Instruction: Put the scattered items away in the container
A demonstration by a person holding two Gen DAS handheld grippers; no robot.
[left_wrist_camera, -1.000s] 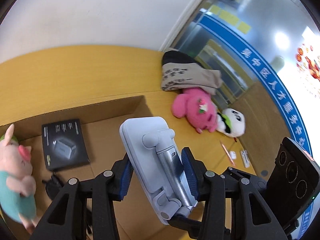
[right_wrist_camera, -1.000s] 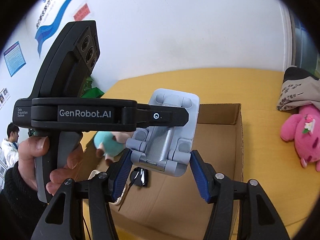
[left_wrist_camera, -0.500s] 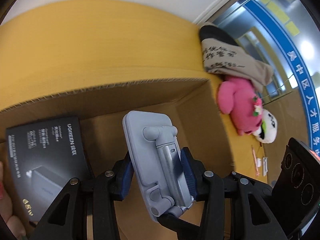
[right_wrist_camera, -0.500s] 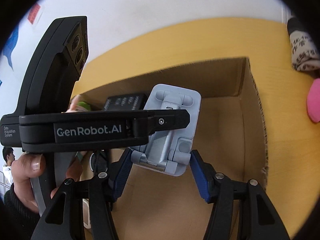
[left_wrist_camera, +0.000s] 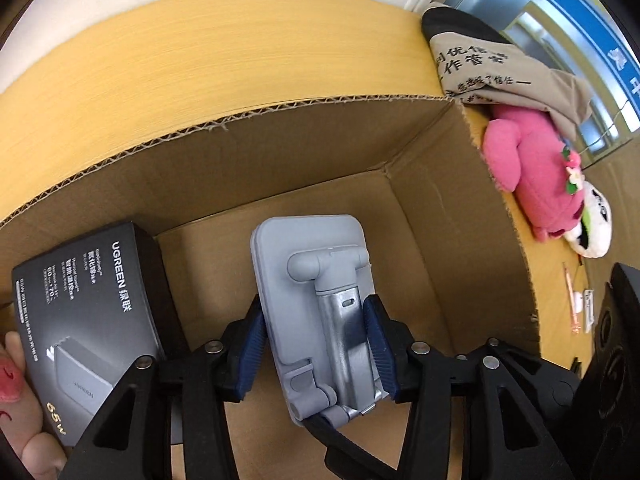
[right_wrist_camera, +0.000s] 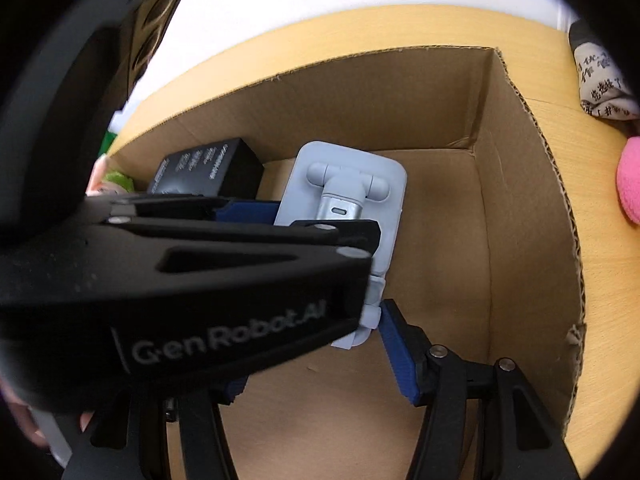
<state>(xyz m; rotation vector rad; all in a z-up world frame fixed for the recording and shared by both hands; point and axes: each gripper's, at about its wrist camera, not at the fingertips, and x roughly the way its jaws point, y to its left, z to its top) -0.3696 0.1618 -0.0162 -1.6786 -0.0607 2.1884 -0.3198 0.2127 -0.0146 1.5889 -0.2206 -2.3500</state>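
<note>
My left gripper [left_wrist_camera: 316, 344] is shut on a grey folding phone stand [left_wrist_camera: 316, 292] and holds it low inside the open cardboard box [left_wrist_camera: 280, 148]. The stand also shows in the right wrist view [right_wrist_camera: 352, 208], with the left gripper's black body across the frame in front of it. My right gripper [right_wrist_camera: 320, 360] is open and empty, just behind and below the stand inside the box [right_wrist_camera: 532, 200]. A black UGREEN charger box [left_wrist_camera: 88, 308] lies in the box's left part.
A pink plush toy [left_wrist_camera: 536, 172], a white panda plush [left_wrist_camera: 592, 224] and a beige printed cloth bag [left_wrist_camera: 500, 68] lie on the yellow table right of the box. A pen and small white items [left_wrist_camera: 580, 304] lie nearer. A pig plush [left_wrist_camera: 16, 400] sits at the left edge.
Both grippers have moved down and forward into the box. The phone stand has come lower, close to the box floor beside the charger box. The left gripper still grips the stand.
</note>
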